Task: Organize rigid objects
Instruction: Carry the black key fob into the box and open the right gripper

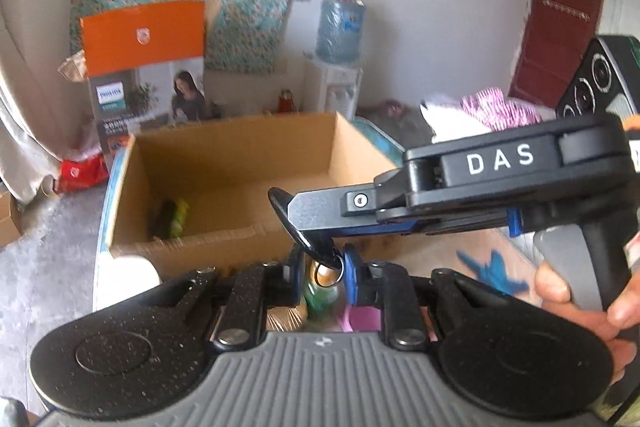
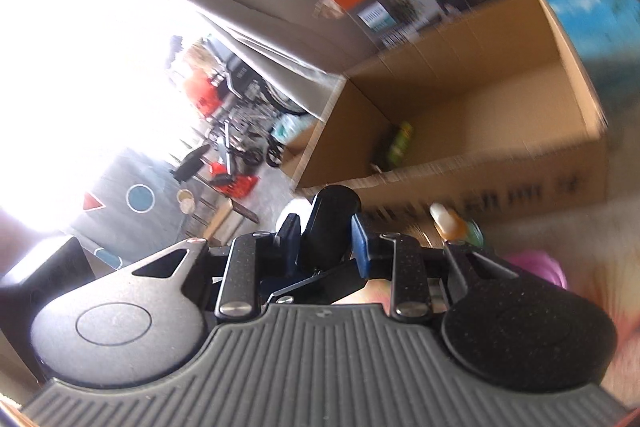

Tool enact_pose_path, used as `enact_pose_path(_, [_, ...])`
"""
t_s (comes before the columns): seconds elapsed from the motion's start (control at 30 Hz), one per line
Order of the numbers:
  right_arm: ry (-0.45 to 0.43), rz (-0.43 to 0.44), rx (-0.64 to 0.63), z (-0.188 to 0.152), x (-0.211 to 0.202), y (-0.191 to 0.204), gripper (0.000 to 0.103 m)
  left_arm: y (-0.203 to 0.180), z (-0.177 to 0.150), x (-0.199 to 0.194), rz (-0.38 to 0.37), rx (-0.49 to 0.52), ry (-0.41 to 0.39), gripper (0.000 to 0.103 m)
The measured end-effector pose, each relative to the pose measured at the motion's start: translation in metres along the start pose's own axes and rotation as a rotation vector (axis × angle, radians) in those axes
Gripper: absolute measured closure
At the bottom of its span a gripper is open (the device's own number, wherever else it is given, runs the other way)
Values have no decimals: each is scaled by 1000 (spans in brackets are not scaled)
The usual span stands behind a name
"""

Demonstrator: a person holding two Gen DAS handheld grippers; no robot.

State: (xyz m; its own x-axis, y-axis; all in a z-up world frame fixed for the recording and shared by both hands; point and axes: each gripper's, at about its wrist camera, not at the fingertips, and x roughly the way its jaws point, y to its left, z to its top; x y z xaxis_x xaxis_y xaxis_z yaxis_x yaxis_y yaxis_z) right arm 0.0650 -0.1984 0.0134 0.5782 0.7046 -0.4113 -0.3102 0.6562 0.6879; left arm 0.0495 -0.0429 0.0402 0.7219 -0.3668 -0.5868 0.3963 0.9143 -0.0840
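A black key fob (image 1: 282, 205) with a metal ring (image 1: 329, 274) hangs between both grippers, above the table in front of an open cardboard box (image 1: 224, 163). My left gripper (image 1: 324, 271) is shut on the fob's lower end, by the ring. My right gripper (image 1: 294, 217) reaches in from the right and is shut on the fob's upper part. In the right wrist view the fob (image 2: 330, 223) stands upright, clamped in my right gripper (image 2: 326, 233), with the box (image 2: 480, 131) just behind it. A green and yellow item (image 1: 176, 217) lies inside the box.
A white round object (image 1: 132, 271) sits left of the box. A green bottle (image 1: 320, 297) and a pink thing (image 1: 362, 319) lie under my left gripper. A white-capped orange bottle (image 2: 446, 223) stands on the table. An orange printed carton (image 1: 146, 67) and a water dispenser (image 1: 340, 39) stand behind.
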Motion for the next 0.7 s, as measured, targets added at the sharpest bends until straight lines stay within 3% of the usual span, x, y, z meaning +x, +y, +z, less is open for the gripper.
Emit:
enact_pose_path(0.17, [-14, 28, -41, 34, 13, 15, 75, 19, 31, 8, 18, -40, -7, 82])
enact_pose_path(0.3, [29, 35, -42, 68, 34, 18, 75, 43, 53, 24, 23, -76, 29, 82])
enact_pose_path(0.5, [171, 4, 4, 120, 92, 7, 75, 90, 75, 74, -1, -149, 175, 83])
enact_pose_path(0.7, [333, -50, 112, 142, 160, -25, 75, 127, 78, 129, -1, -208, 353, 83])
